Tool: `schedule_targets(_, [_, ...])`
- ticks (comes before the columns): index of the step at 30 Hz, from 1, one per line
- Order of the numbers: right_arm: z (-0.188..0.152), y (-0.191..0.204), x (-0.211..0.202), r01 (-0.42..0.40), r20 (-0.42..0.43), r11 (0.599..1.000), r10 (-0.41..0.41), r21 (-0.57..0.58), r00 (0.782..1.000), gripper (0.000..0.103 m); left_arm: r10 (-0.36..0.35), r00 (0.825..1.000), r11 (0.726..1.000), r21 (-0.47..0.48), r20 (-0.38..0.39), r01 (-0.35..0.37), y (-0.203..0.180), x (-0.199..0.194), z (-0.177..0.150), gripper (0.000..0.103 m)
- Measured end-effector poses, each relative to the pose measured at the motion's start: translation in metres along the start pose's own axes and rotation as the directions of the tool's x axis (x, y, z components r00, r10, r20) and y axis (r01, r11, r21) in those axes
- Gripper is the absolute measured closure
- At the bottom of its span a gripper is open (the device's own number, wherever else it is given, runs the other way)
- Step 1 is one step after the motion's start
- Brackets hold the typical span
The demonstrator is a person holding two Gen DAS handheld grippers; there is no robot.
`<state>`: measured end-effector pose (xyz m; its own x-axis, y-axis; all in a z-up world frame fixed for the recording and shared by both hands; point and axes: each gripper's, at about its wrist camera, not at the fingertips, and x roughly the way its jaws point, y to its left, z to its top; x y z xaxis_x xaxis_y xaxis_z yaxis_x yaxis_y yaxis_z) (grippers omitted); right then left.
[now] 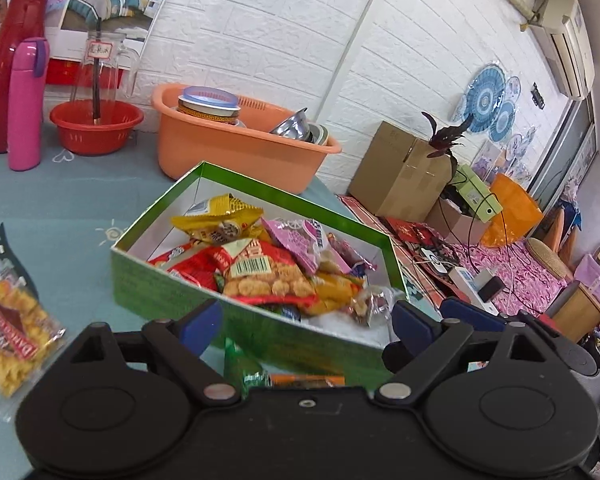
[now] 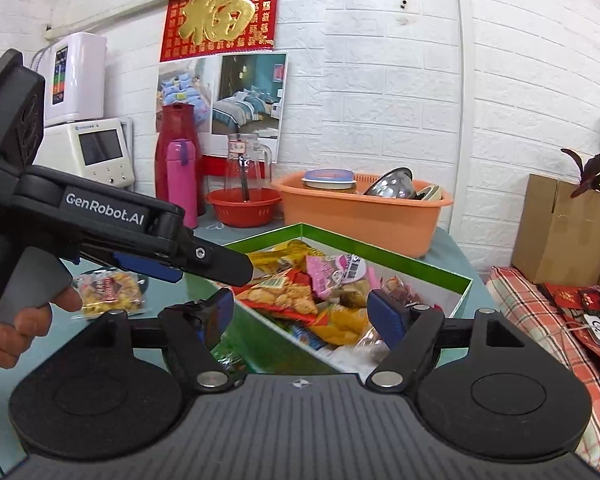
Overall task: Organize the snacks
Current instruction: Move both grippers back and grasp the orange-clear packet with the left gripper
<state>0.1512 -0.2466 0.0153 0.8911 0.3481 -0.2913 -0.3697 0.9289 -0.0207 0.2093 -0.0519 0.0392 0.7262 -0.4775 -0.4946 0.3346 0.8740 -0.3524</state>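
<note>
A green box [image 1: 168, 292] [image 2: 456, 284] stands on the blue tablecloth, filled with several snack packets: a yellow one [image 1: 220, 220], a pink one [image 1: 300, 240] and a red one of puffs [image 1: 268, 276]. My left gripper [image 1: 306, 320] is open just before the box's near wall, with nothing between its blue pads [image 1: 204, 320]. My right gripper [image 2: 304, 312] is open too, over the box's near corner and empty. In the right wrist view the left gripper [image 2: 204, 264] reaches in from the left, held by a hand [image 2: 20, 320]. A yellow snack packet [image 1: 8, 336] [image 2: 112, 292] lies loose on the cloth to the left. Green and orange wrappers [image 1: 284, 378] lie just in front of the box.
Behind the box stand an orange basin [image 1: 228, 148] with bowls, a red basket [image 1: 94, 128], a glass jug [image 1: 100, 64], a pink bottle [image 1: 26, 104] and a red flask [image 1: 8, 60]. The table ends at the right, beside a cardboard box [image 1: 400, 168] and cables on patterned cloth.
</note>
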Motion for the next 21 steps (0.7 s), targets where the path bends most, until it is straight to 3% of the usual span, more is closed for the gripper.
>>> schedule_targets(13, [-0.041, 0.018, -0.039, -0.006, -0.078, 0.998, 0.01, 0.061, 0.997, 0.0, -0.007, 1.0, 0.999, 0.032, -0.021, 0.007, -0.013, -0.031, -0.042, 0.0])
schedule_targets(21, [-0.074, 0.008, -0.046, 0.101, -0.147, 0.99, -0.086, 0.097, 0.985, 0.0, -0.042, 0.996, 0.998, 0.039, -0.083, 0.046, -0.01, -0.027, -0.064, 0.0])
